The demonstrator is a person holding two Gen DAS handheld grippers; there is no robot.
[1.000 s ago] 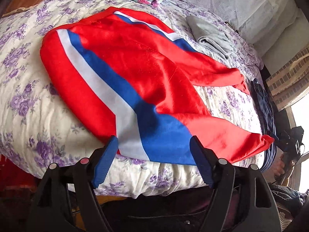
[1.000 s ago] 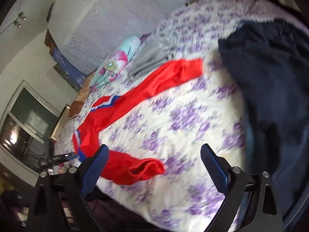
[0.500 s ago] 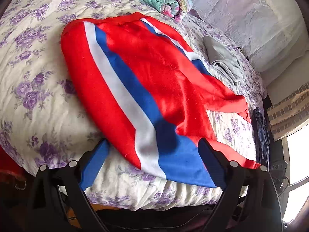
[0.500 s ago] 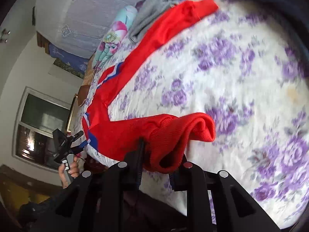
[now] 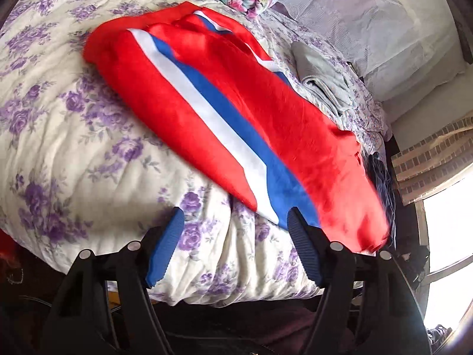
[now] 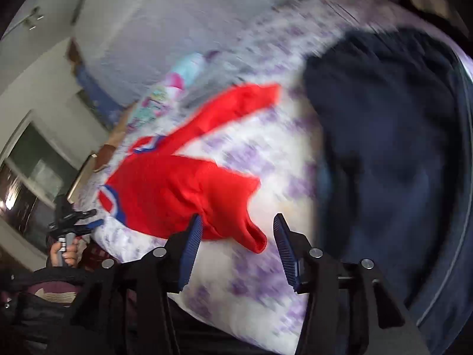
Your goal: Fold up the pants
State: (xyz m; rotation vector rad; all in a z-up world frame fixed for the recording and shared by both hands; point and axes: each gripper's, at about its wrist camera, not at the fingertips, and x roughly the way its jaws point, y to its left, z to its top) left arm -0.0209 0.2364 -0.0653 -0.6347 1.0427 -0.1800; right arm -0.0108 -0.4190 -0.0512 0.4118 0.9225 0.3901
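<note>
At the bed's (image 5: 74, 153) near edge your left gripper (image 5: 233, 222), jaws closing on nothing, faces the red pants (image 5: 207, 103), while your right gripper (image 6: 236, 230), jaws opening, straddles their loose cuff.

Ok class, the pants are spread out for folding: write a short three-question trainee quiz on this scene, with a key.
1. True or false: the pants lie on a bare wooden floor.
2. Which colours are the stripes along the pants? A white and blue; B green and yellow; C black and orange.
3. Fill in: the folded cloth beyond the pants is ____.
Key: 1 false, they lie on a flowered bedspread; 2 A; 3 grey.
</note>
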